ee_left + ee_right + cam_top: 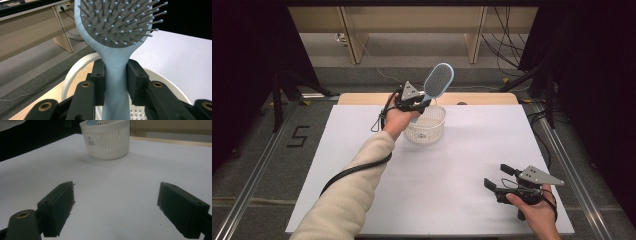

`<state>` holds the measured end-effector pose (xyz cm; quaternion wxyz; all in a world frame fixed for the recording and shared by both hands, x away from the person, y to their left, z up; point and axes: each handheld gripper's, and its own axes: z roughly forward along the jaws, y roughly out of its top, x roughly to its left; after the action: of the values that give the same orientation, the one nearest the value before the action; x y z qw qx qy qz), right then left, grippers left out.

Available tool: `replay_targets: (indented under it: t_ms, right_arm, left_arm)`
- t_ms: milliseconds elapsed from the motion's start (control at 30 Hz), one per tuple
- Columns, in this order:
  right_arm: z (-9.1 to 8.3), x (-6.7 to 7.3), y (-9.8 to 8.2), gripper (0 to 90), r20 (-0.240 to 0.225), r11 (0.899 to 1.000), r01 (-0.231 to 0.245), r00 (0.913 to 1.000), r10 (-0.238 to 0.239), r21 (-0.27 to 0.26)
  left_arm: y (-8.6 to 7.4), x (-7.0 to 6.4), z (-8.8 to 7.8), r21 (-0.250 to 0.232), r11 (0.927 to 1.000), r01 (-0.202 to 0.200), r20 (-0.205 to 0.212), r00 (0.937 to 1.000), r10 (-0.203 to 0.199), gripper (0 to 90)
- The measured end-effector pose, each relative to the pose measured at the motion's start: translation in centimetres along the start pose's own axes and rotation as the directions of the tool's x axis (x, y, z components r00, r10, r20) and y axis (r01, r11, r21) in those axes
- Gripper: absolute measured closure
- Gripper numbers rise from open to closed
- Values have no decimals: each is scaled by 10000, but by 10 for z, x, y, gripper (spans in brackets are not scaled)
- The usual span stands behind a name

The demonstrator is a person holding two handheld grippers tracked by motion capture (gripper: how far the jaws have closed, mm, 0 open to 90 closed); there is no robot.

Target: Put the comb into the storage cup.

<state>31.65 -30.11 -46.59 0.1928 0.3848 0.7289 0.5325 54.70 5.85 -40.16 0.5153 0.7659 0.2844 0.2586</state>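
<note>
The brush (438, 80) is up in the air over the basket (426, 124), near the far edge of the desk (452, 165). My left tongs (416, 102) are clamped tight on its handle, and the bristle end points up and away from me. The low end of the handle hangs down at the basket's rim.

I think the job now is to put the brush into the basket. To do it well, I should keep the squeeze firm and line the handle up with the middle of the basket. Then I go down slowly, handle end first. I should let go only when the handle rests inside. The brush is long and the basket is small and light, so the head will stick out. If I bump the rim, the basket might tip or slide.

My right tongs (496, 179) sit wide open near the right front corner, holding nothing. They could steady the basket if needed.

The brush is pale blue, with an oval head. It has a grey pad full of thin pins with tiny round tips. There is a little smile mark on its neck.
</note>
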Motion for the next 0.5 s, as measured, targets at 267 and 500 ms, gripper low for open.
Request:
replay_targets:
  t_ms: [267,500]
  right_arm:
    - [0,0,0,150,-11,10000,6,10000,-6,6]
    - [0,0,0,150,-21,10000,5,10000,-5,2]
  left_arm:
    - [-4,2,2,74,10000,-9,-18,10000,9,697]
    - [-6,3,2,131,9999,-5,-3,10000,5,697]
